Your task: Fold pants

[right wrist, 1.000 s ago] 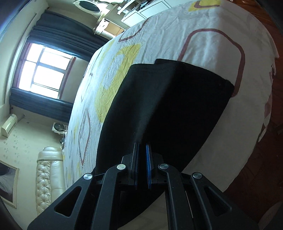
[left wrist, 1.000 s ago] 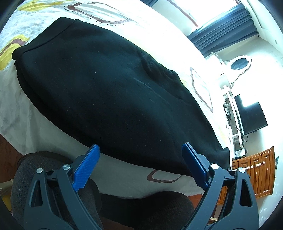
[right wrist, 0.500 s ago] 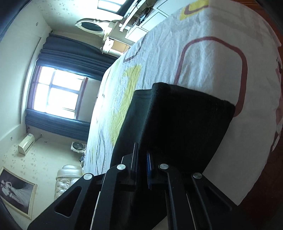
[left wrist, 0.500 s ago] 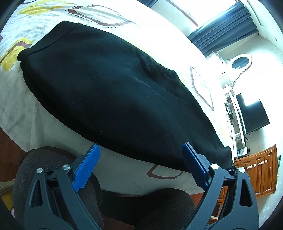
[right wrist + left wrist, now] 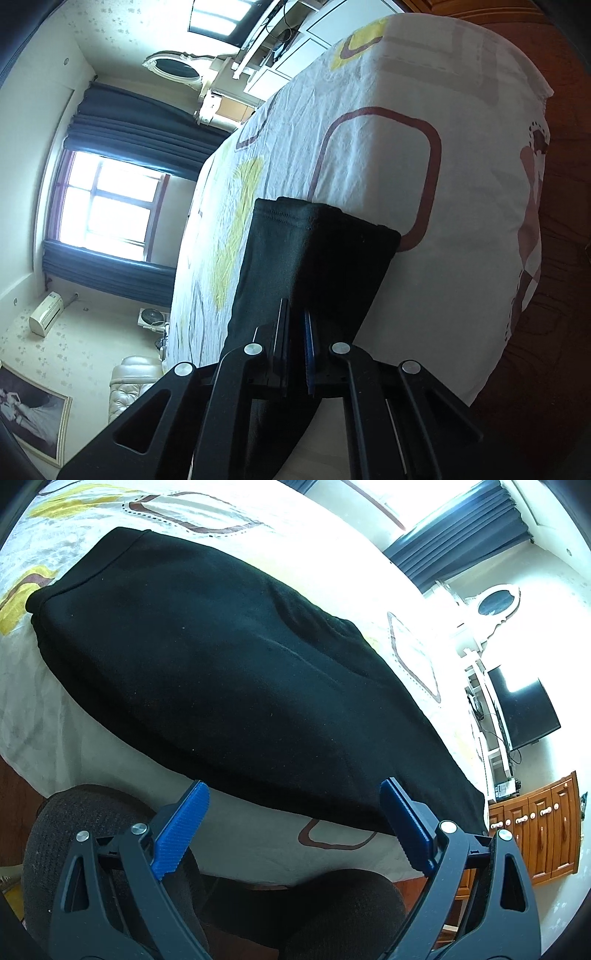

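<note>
Pants (image 5: 229,679): black, lay folded along bed (image 5: 258,834) edge. Left gripper (image 5: 293,825): spread wide, hovered at near hem, touching nothing. Right gripper (image 5: 295,332): pinched pants' fabric, rolled sideways.

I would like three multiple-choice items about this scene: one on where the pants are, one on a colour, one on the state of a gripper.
1. Where do the pants lie?
A. on the bed
B. on the floor
C. on a chair

2. What colour are the pads of the left gripper?
A. red
B. blue
C. green

3. How does the right gripper stand?
A. wide open, empty
B. out of view
C. shut on the pants

Key: 1 A, patterned sheet surrounds the black cloth; 2 B, both ribbed pads show blue; 3 C, black cloth rises from between its closed fingers.
</note>
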`<state>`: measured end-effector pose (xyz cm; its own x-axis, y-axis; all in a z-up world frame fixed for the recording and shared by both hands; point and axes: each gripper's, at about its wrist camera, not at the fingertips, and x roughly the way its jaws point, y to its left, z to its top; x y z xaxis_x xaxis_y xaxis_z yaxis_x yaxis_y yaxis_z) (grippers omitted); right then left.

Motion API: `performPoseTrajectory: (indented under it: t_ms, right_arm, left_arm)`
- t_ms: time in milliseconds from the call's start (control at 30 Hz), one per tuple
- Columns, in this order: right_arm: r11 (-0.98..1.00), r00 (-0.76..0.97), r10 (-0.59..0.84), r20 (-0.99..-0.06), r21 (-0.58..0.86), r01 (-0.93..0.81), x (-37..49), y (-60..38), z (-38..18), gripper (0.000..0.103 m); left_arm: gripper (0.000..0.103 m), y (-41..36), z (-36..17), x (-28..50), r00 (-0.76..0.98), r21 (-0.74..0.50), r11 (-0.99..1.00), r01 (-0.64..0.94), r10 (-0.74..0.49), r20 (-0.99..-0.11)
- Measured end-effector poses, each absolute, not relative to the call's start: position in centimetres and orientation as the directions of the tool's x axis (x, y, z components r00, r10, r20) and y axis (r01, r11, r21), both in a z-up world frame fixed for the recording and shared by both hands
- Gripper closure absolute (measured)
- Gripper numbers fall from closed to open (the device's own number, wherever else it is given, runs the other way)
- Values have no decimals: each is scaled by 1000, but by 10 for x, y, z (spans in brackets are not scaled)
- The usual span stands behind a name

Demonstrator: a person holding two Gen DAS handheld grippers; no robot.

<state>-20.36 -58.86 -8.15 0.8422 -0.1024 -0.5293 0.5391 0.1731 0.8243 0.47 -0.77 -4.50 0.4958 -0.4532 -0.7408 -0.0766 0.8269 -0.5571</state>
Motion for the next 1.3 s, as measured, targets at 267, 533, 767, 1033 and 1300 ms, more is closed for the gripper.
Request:
performPoseTrajectory:
  t_ms: [267, 533, 767, 1033, 1300]
  right_arm:
    - [60, 826, -111, -553, 826, 561, -229, -594, -114, 89]
    - [19, 882, -68, -466, 883, 468, -251, -574, -116, 70]
    - [23, 917, 200, -346, 937, 349, -204, -504, -122, 70]
    - [2, 889, 333, -314, 943, 332, -159, -471, -144, 70]
    - [171, 881, 297, -368, 928, 330, -159, -463, -119, 96]
  left_arm:
    - [10, -38, -24, -3, 480, -618, 782, 86, -576, -662]
    - [10, -106, -39, -3, 347, -718, 674, 170, -723, -597]
    - [10, -162, -61, 4, 284, -767, 629, 124, -763, -580]
    - [10, -166, -49, 0, 319, -706, 677, 208, -730, -605]
    - [10, -152, -61, 5, 316, -703, 700, 124, -700, -641]
